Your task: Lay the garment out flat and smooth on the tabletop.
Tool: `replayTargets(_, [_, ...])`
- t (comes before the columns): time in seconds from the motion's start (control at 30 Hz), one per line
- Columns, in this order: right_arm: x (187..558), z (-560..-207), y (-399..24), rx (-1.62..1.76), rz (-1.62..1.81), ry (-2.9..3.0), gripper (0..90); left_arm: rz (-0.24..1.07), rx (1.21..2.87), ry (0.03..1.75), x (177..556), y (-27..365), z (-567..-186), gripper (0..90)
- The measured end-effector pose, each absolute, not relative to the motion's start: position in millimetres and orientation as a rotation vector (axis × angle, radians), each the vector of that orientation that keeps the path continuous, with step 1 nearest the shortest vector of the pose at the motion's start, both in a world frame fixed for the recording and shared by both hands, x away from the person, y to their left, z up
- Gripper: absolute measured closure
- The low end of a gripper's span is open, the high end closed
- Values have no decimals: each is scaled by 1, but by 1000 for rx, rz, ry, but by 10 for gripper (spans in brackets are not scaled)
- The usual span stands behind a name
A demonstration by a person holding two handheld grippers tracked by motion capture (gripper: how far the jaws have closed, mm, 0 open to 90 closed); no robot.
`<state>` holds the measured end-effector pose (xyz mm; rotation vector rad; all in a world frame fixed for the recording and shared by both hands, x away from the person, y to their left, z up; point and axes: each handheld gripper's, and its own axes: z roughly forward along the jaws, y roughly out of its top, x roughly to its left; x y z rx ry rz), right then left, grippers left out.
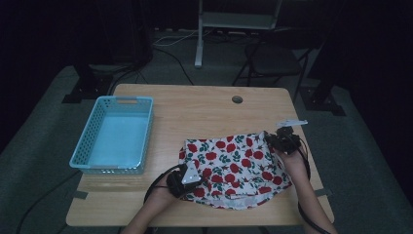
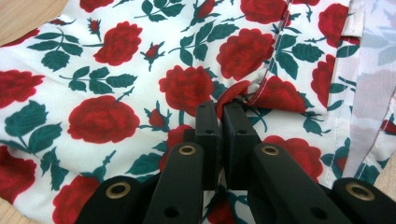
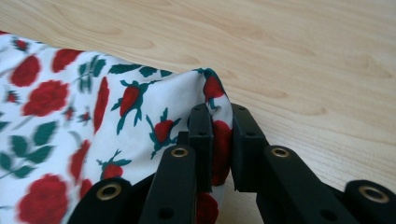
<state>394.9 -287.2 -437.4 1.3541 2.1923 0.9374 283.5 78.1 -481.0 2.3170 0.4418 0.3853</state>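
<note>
A white cloth printed with red roses and green leaves [image 1: 234, 163] lies spread on the right half of the wooden table [image 1: 195, 112]. My left gripper [image 1: 191, 176] sits at the cloth's near left side, shut on a pinched fold of it [image 2: 233, 91] beside a stitched hem. My right gripper [image 1: 278, 139] is at the cloth's far right corner, and in the right gripper view the two jaws clamp that raised corner [image 3: 217, 121]. The rose cloth [image 2: 121, 93] covers nearly all of the left gripper view; beyond the cloth's edge [image 3: 116, 116] bare wood shows.
A light blue plastic basket [image 1: 117, 134], with nothing in it, stands on the table's left side. A small round hole [image 1: 237, 99] is in the tabletop near the far edge. Dark floor, cables and a chair lie beyond the table.
</note>
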Motion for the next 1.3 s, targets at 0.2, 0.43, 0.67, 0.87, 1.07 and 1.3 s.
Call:
replayTargets(0.2, [408,-457,-295,1422,900,2217,790,373,2279,469,282,81,-484,870])
replayTargets(0.43, [413,-473,-303,1478,884,2195,756,379,2283,463,281,80,-484,864])
replayTargets(0.67, [411,-474,-315,1505,839,2138,723,382,2280,470,280,80,-484,864])
replayTargets(0.87, [398,-464,-331,1533,894,2084,585,377,2268,499,284,82,-484,644])
replayTargets(1.07, [371,-444,-332,1478,977,2044,485,331,2268,499,288,83,-484,566])
replayTargets(1.3, [318,-429,-314,1263,1110,2190,422,343,2284,529,292,82,-482,468])
